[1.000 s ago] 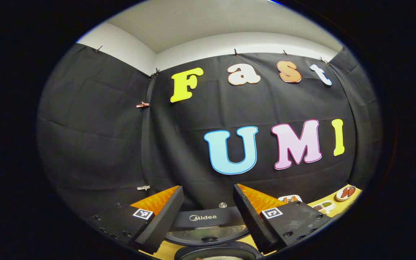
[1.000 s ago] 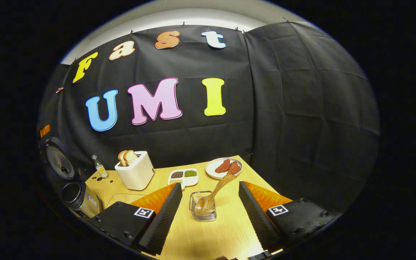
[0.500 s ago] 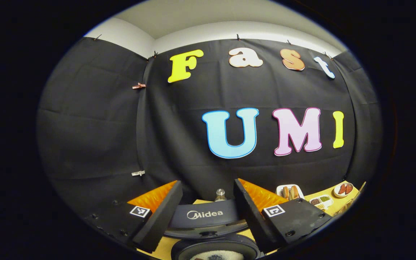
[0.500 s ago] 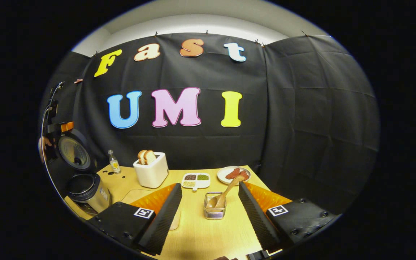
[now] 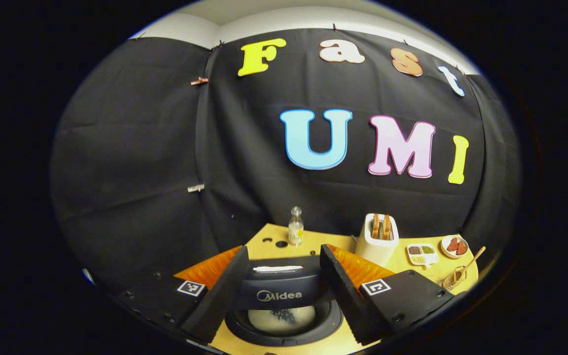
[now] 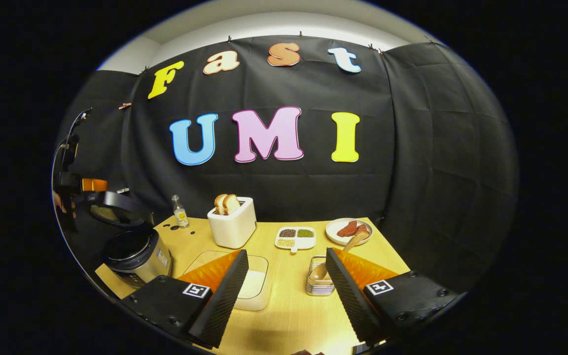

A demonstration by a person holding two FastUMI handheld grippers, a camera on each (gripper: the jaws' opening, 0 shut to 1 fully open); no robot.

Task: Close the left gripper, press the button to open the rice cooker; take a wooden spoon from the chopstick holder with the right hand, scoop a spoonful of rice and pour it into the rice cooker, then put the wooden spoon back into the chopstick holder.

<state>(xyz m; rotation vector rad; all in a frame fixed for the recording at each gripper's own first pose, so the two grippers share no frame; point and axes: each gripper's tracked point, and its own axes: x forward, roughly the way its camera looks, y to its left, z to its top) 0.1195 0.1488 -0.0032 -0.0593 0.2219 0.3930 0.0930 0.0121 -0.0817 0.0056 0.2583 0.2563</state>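
Observation:
The rice cooker (image 6: 133, 254) stands at the table's left end, its pot uncovered and its lid (image 6: 114, 207) tilted about halfway down over it. In the left gripper view my left gripper (image 5: 284, 251) is open, and the lid's front (image 5: 279, 291) lies between its spread fingers above the pot, which holds white rice (image 5: 279, 319). The right gripper view shows that left gripper (image 6: 79, 185) behind the lid. My right gripper (image 6: 286, 253) is open and holds nothing. The wooden spoon (image 6: 350, 243) leans in the wire chopstick holder (image 6: 319, 282), just left of the right finger. A shallow dish of rice (image 6: 253, 286) sits near the other finger.
On the wooden table (image 6: 289, 315) stand a white toaster with bread (image 6: 232, 224), a small bottle (image 6: 180, 216), a divided dish of grains (image 6: 295, 237) and a plate of red food (image 6: 349, 230). A hand (image 6: 59, 202) holds the left gripper.
The cooker lid has swung from upright to about halfway down, and the left gripper has tipped downward with it. The right gripper has drawn back and leftward, away from the holder with the spoon.

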